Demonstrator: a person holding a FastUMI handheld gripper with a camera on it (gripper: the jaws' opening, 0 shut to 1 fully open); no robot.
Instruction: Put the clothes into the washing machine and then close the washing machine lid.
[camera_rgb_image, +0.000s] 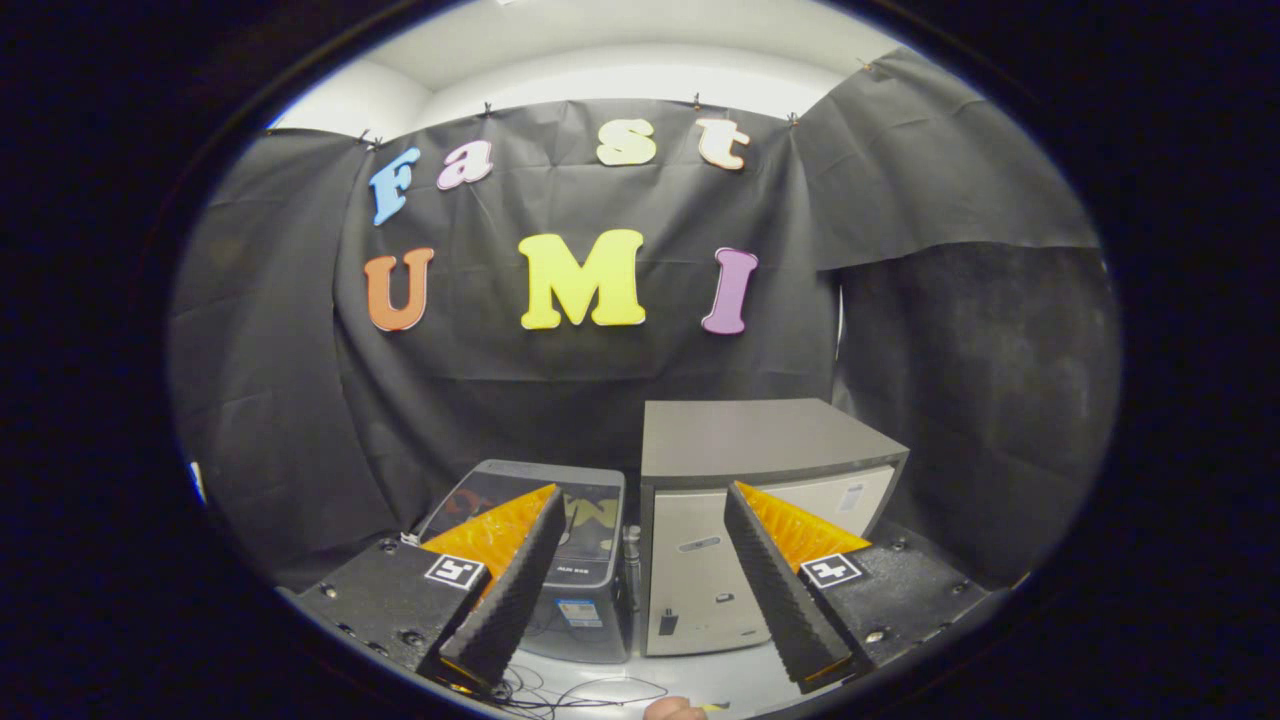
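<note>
Gripper (640, 520) is hovering with fingers spread, grasping nothing. Washing machine (540, 560) is sitting at eleven o'clock ahead, lid down, beside a cabinet (760, 500). Whether clothes are already inside, I cannot tell.

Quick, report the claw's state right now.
Claw: open, fingers spread wide, holding nothing; the washing machine and a grey cabinet stand beyond the fingers.
</note>
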